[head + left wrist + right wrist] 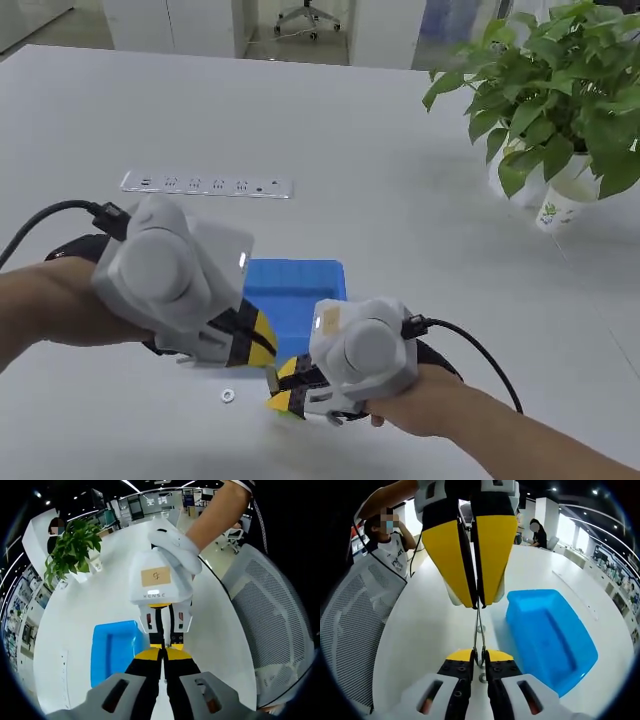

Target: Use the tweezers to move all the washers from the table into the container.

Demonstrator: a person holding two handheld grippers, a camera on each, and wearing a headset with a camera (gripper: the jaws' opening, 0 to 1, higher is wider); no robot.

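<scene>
While I hold both low over the white counter [400, 200], the tweezers [478, 630] run straight between them. My right hand-held gripper [480, 656] has its yellow tips pressed together on one end of the tweezers. My left hand-held gripper [162, 652] faces it from 12 o'clock in the right gripper view and is likewise clamped on the other end. In the head view the blue container [295, 290] sits at 12 o'clock from the right hand-held gripper, just behind both. One washer [228, 396] lies on the bare counter at 9 o'clock from the right hand-held gripper, outside the container. A power strip [205, 185] lies at 12 o'clock beyond the left hand-held gripper, and a potted plant [550, 110] stands at 2 o'clock of the head view.
</scene>
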